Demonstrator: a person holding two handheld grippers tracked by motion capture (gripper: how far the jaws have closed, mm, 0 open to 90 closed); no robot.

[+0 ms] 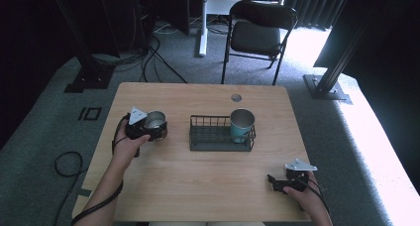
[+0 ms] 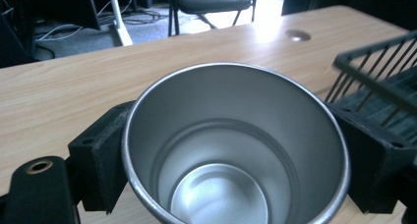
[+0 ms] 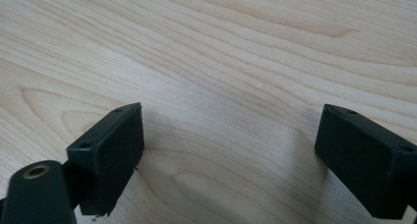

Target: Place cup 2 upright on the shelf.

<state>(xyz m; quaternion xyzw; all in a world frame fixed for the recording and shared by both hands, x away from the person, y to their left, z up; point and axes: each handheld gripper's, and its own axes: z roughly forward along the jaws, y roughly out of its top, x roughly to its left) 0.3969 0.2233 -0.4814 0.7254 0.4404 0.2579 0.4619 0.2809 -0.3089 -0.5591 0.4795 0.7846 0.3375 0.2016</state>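
1. The steel cup point(image 2: 236, 150) sits upright between the left gripper's point(image 1: 148, 129) jaws, clamped on both sides, over the desk's point(image 1: 198, 176) left part; its mouth faces up.
2. Just right of it stands a black wire rack point(image 1: 213, 137); a teal cup point(image 1: 241, 125) stands in the rack's right end.
3. The right gripper point(image 1: 277, 182) rests near the desk's front right corner; jaws apart over bare wood.

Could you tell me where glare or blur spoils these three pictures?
High view: daylight burns out the floor at right, and the room behind is dark. Left gripper view: glare whitens the table beyond the steel cup, whose near rim is soft. Right gripper view: even light; the jaws are slightly blurred.
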